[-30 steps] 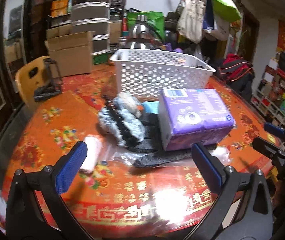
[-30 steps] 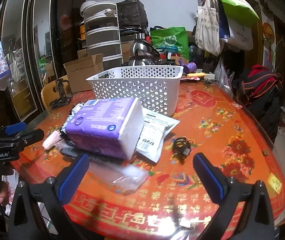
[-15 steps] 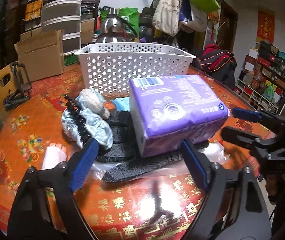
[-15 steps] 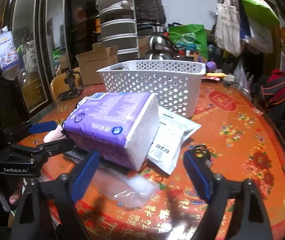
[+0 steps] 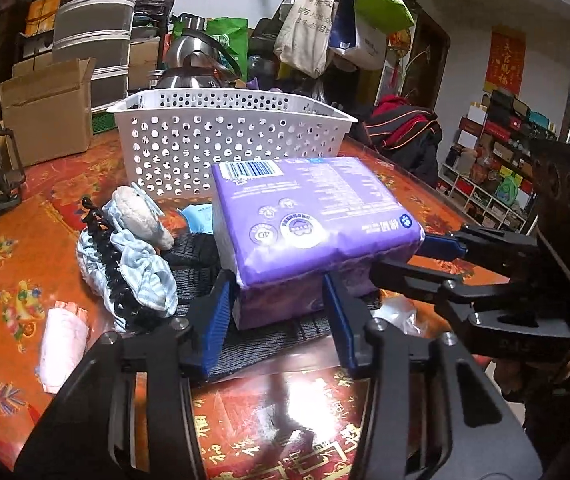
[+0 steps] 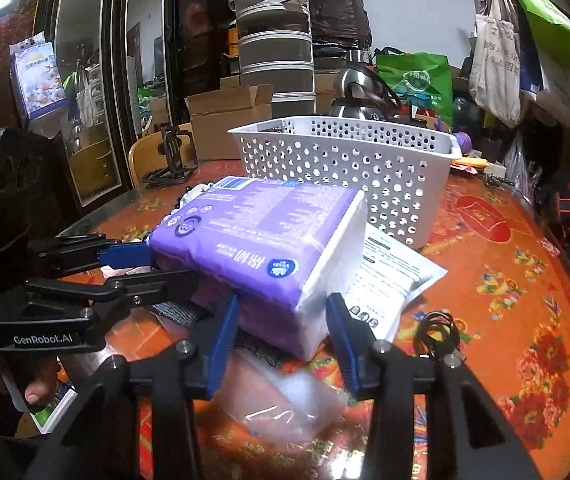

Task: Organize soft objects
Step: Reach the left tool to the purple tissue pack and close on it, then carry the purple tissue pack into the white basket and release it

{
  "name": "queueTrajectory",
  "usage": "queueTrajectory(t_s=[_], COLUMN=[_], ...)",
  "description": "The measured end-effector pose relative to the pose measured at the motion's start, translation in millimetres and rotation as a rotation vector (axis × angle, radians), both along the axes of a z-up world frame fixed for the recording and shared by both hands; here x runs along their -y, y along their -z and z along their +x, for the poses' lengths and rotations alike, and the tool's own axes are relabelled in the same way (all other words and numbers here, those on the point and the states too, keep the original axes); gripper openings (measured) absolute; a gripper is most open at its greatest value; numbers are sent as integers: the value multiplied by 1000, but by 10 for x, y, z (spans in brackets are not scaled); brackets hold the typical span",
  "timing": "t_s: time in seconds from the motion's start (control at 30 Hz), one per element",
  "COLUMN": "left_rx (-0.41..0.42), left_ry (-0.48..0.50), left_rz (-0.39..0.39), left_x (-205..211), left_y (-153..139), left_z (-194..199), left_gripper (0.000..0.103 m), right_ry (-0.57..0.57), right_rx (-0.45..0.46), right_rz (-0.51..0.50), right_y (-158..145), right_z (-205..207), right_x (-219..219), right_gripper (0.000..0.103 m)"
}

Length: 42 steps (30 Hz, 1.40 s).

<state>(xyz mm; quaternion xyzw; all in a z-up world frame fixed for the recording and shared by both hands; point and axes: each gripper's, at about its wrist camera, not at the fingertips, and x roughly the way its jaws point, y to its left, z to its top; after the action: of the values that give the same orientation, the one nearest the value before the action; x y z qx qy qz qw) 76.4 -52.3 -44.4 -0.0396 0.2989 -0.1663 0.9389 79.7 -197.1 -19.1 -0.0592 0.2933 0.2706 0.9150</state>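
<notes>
The left claw [image 5: 277, 316] stands with its blue pads [image 5: 216, 328] set on either side of the near lower end of the purple tissue pack [image 5: 309, 232]; the pads sit right at the pack's flanks, yet whether they press it cannot be told from the pictures. The right claw [image 6: 283, 334] straddles the pack's white end corner [image 6: 325, 280] in the same way, one pad close to each side, and again contact cannot be told. Seen from the left wrist, the right claw reaches in from the right at the pack's far corner; seen from the right wrist, the left claw [image 6: 141, 266] comes in from the left at the pack's purple end. The pack lies tilted between both claws, its barcode end raised toward the white perforated basket [image 5: 221, 140], which stands just beyond it on the bench [image 5: 13, 240]. Under the pack, directly ahead of the left claw, lies a dark knitted cloth [image 5: 261, 344]. To the left of that claw sits a blue striped fabric bundle [image 5: 141, 276] with a black hair clip [image 5: 105, 256] and a pale plush piece [image 5: 141, 216] on it, and nearer, a small pink-white roll [image 5: 61, 344]. Below the right claw lies a clear plastic bag [image 6: 285, 404]; to its right rest a white printed pouch [image 6: 393, 276], tucked partly beneath the pack, and a coiled black cable [image 6: 437, 336].
</notes>
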Motion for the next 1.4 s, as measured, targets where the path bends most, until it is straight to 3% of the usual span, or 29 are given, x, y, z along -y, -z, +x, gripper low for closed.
queueTrajectory(t_s=[0.13, 0.3, 0.5, 0.7, 0.83, 0.93, 1.1, 1.4], left_rx=[-2, 24, 75, 106, 144, 161, 149, 62], left_ry=[-7, -26, -44, -58, -59, -58, -32, -62], left_rz=[-12, 26, 32, 43, 45, 35, -21, 2], left_x=[11, 84, 63, 41, 41, 15, -69, -80], left_y=[-22, -78, -307, -572, -884, -1166, -1631, -2013], left_z=[-29, -115, -232, -240, -190, -29, 444, 1528], left_gripper=[42, 42, 42, 42, 42, 42, 42, 43], right_ry=[5, 19, 19, 15, 20, 26, 36, 47], right_rx=[0, 14, 49, 94, 153, 205, 213, 90], right_rz=[-5, -20, -8, -14, -21, -36, -19, 4], right_y=[-13, -35, -178, -423, -763, -1086, -1481, -1623], right_z=[-4, -37, -112, -97, -37, 101, 507, 1479], right_x=[6, -26, -60, -71, -64, -83, -55, -69], right_gripper=[43, 42, 40, 40, 40, 40, 40, 40])
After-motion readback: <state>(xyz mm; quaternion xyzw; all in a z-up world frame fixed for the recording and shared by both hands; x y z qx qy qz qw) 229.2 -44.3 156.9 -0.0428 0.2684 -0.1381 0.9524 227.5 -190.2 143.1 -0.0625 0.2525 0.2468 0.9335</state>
